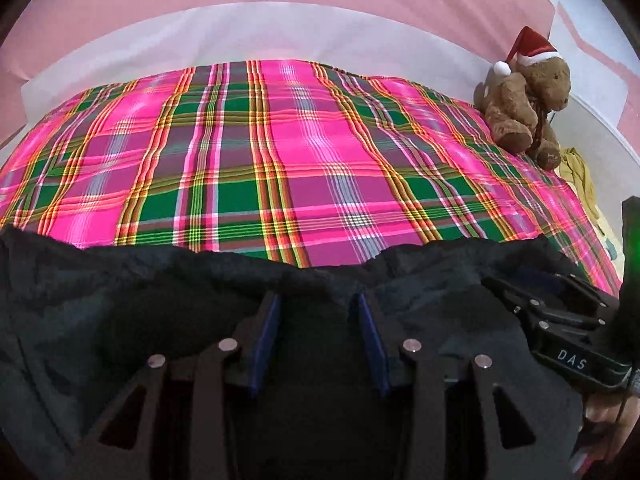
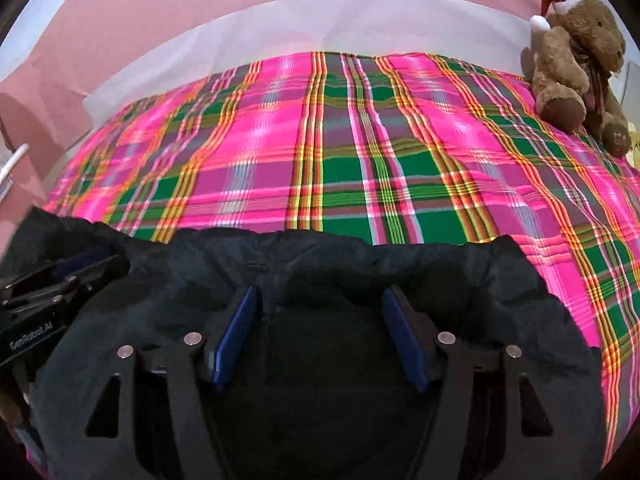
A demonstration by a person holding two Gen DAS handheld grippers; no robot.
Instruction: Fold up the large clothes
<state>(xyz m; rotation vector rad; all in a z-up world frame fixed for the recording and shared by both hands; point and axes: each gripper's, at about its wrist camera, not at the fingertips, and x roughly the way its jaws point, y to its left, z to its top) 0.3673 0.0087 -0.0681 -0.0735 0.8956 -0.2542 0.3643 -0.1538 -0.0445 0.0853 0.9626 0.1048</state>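
In the left wrist view, our left hand-held gripper stood released, its blue pads apart over the dark garment, which lay bunched on the plaid bedsheet at the near edge. A teddy bear sat far right.

In the right wrist view, our right hand-held gripper was likewise released above the same garment.

— What carries it all?
— A bed under a pink-and-green plaid sheet.
— And on it?
— A dark garment along the near edge, a brown teddy bear in the far right corner.
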